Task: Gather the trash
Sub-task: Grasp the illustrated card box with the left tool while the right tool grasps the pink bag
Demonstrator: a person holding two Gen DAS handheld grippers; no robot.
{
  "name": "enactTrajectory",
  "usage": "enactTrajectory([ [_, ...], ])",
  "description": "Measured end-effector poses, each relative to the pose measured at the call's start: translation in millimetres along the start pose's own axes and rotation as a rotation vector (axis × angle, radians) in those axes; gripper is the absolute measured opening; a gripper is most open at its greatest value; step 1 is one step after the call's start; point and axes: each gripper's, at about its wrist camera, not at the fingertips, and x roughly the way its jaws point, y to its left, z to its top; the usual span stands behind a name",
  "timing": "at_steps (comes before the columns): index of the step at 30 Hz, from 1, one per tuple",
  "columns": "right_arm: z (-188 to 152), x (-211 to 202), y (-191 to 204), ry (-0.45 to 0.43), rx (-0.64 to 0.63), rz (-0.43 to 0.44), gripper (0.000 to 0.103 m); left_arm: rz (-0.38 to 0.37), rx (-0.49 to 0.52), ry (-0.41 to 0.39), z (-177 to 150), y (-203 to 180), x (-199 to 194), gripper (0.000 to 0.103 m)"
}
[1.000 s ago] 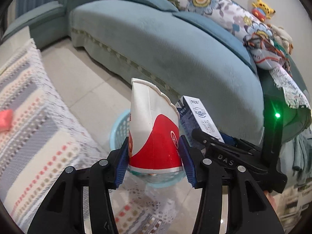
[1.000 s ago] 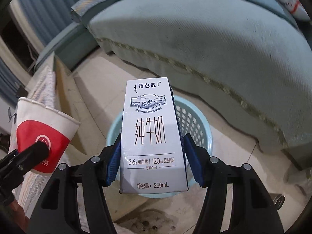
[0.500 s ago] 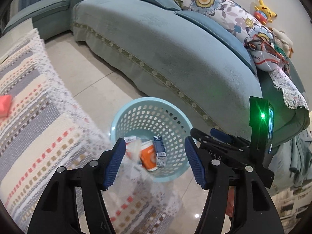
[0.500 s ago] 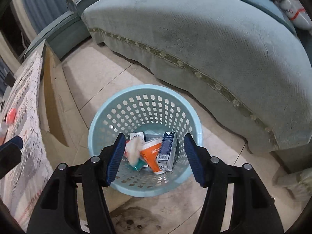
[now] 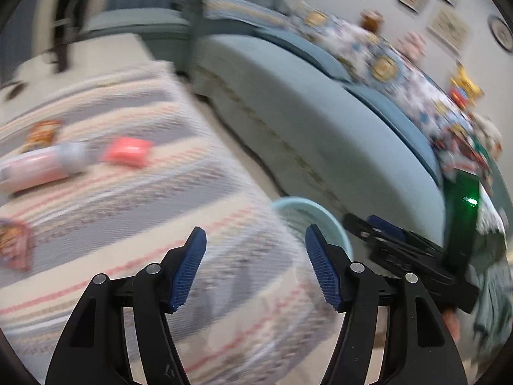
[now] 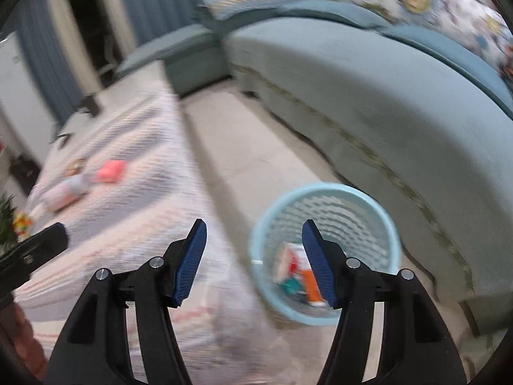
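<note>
A round pale-blue plastic basket with a perforated wall (image 6: 323, 215) stands on the tiled floor, between a long teal fabric sofa (image 6: 368, 73) and a low table under a striped woven cloth (image 6: 128, 173), likely so that trash can be dropped in from the table's edge. Inside the basket lie several discarded items (image 6: 295, 266), among them something red and white and something orange; blur prevents an exact count. The right gripper (image 6: 251, 263), black with blue pads, is released and empty, hovering above and just beside the basket. The left gripper (image 5: 255, 269) is also empty, its jaws opening with nothing between them, and it hangs over the table edge beside the basket rim. Further from the basket, on the cloth, at least four pieces remain: one pink squarish packet (image 5: 126, 152), one pale pink tube or bottle lying on its side (image 5: 41, 166), and two blurred printed wrappers (image 5: 41, 133) (image 5: 12, 243). These are probably the next trash to collect.
</note>
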Motion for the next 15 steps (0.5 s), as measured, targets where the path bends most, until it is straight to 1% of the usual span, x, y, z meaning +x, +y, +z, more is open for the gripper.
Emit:
enactTrajectory([
  [1,2,-1,16,-0.008,-0.026,0.031,0.058,0.032,-0.022,-0.021,0,12,-11,0.064],
  [3,6,-1,46,-0.017,-0.068,0.071,0.058,0.125,-0.073,-0.066,-2,43,-34,0.065],
  [4,7,0,58,-0.017,-0.086,0.088,0.058,0.161,-0.09,-0.081,-2,54,-42,0.068],
  [6,10,4,84,-0.024,-0.123,0.117,0.058,0.293,-0.125,-0.123,-5,82,-61,0.074],
  [7,12,8,96,-0.029,-0.141,0.135,0.058,0.367,-0.128,-0.135,-6,95,-67,0.077],
  [9,14,17,116,-0.033,-0.166,0.167,0.058,0.457,-0.128,-0.137,-8,111,-72,0.079],
  [10,15,23,126,-0.033,-0.177,0.176,0.058,0.503,-0.131,-0.127,-11,125,-72,0.079],
  [13,18,44,148,-0.005,-0.182,0.221,0.058,0.565,-0.141,-0.101,-15,149,-67,0.079],
  [15,18,59,160,0.021,-0.188,0.229,0.058,0.6,-0.125,-0.079,-23,162,-59,0.079],
])
